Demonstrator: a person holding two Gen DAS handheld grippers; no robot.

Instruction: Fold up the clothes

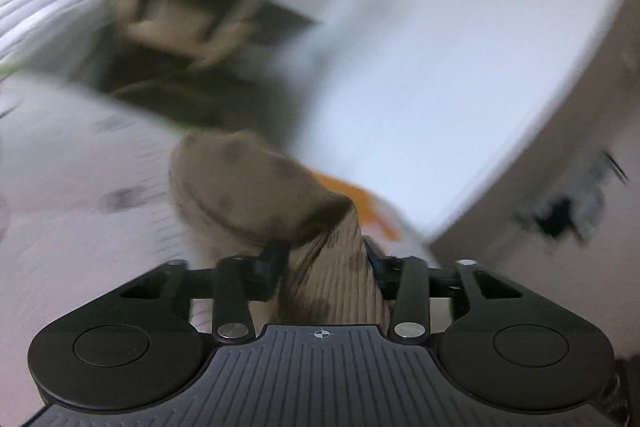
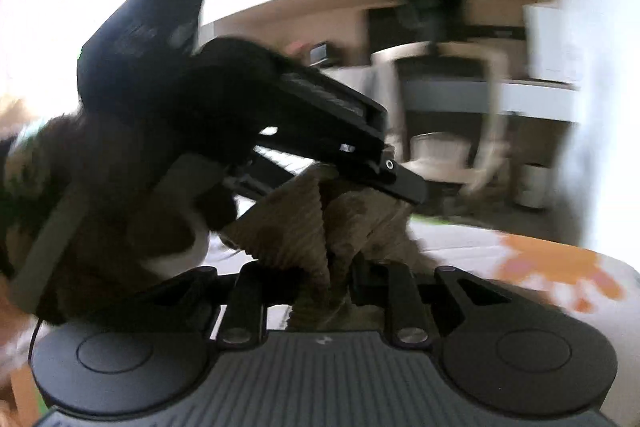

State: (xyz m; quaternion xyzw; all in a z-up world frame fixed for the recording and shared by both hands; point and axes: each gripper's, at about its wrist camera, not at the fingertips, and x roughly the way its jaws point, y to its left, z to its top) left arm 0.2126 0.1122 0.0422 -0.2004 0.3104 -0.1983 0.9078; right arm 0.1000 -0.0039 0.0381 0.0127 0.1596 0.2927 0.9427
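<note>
Brown ribbed garment [image 1: 332, 279]: we clamped it in left gripper [image 1: 326, 259] and, apparently, right gripper [image 2: 326, 279], above bedding [image 1: 80, 187].

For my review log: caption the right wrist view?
Right gripper and left gripper both pinch a brown ribbed garment.

I count two grippers: my left gripper [image 1: 324, 259] and my right gripper [image 2: 340, 279], each with two fingers [image 1: 272, 267], so four fingers in all. I count one brown ribbed garment [image 1: 332, 287], and both grippers are clamped on it. I see one bed [image 1: 72, 187] with one orange patch [image 2: 560, 267] on its cover. Behind it I make out one wooden chair [image 2: 448, 115] and one small white bin [image 2: 534, 185]. The blur hides anything smaller.
</note>
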